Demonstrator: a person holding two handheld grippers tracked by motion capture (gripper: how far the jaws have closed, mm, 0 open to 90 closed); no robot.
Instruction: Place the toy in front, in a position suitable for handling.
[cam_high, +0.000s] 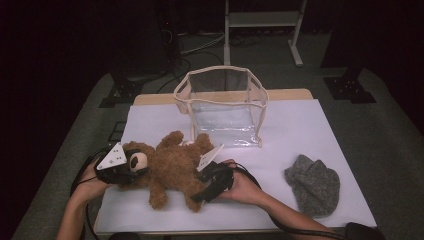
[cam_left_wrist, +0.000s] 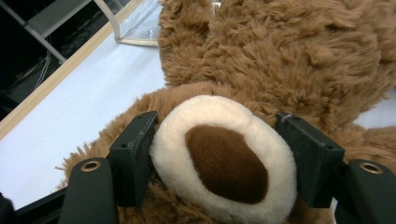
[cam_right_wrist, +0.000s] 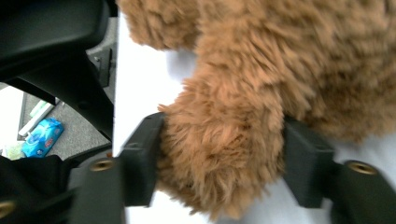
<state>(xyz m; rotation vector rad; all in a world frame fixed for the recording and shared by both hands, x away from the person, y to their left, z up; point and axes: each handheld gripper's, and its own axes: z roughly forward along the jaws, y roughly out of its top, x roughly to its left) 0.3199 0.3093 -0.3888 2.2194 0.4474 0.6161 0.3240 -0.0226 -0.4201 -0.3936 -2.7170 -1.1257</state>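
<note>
A brown teddy bear (cam_high: 172, 167) lies on its back on the white table cover (cam_high: 300, 125), head to the left. My left gripper (cam_high: 134, 162) comes in from the left; in the left gripper view its pads (cam_left_wrist: 135, 158) press both sides of the bear's cream muzzle (cam_left_wrist: 224, 158), so the left gripper (cam_left_wrist: 217, 144) is shut on it. My right gripper (cam_high: 200, 195) reaches the bear from the right. In the right gripper view the bear's furry leg (cam_right_wrist: 224, 154) sits squeezed between the two pads (cam_right_wrist: 142, 158) of the right gripper (cam_right_wrist: 222, 154).
A clear plastic bag with cream trim (cam_high: 222, 105) stands open just behind the bear. A grey knitted hat (cam_high: 312, 185) lies at the front right of the table. The table's front edge runs close below the bear's feet.
</note>
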